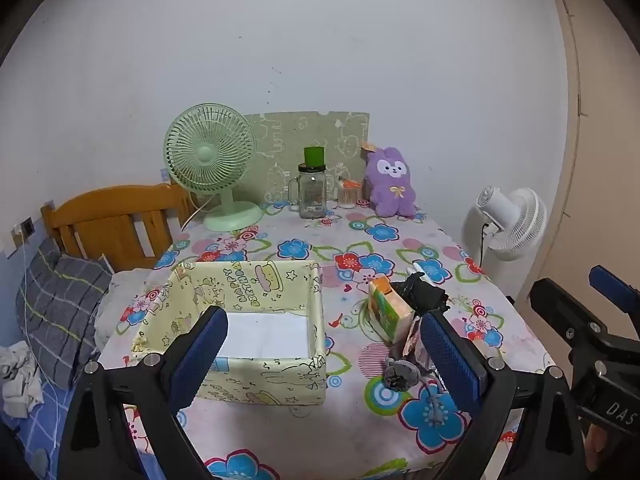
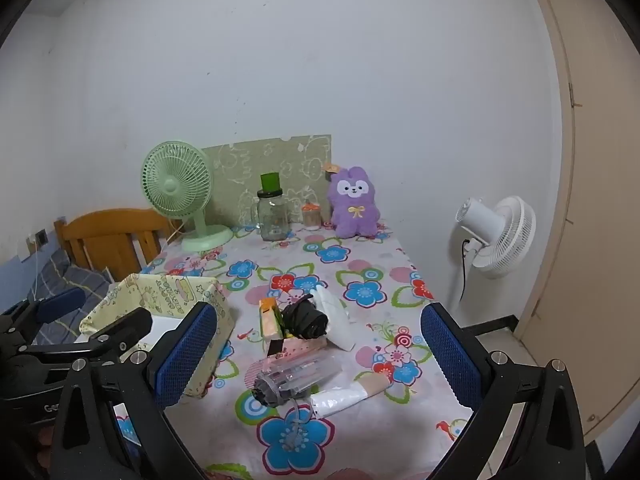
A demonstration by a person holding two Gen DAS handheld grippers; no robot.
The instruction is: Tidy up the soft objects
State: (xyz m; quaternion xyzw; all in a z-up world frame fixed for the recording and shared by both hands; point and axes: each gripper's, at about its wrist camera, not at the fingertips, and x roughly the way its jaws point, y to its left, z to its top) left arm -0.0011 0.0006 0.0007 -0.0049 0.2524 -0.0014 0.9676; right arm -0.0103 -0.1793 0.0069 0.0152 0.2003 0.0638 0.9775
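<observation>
With both grippers, left (image 1: pixel 324 354) & right (image 2: pixel 318 354), spread wide & empty, we'd take the black bundle (image 2: pixel 306 320) first, squeezing its middle, then drop it in the yellow box (image 1: pixel 316 312).

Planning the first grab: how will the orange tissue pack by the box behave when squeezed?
The orange tissue pack looks soft-wrapped, so it probably dents and weighs little. It leans against the black bundle, so lifting it may shift that. Its film may be slippery.

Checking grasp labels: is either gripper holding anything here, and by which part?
Nothing is held. The left gripper and right gripper both stand open above the table, with the yellow box and the pile untouched.
</observation>
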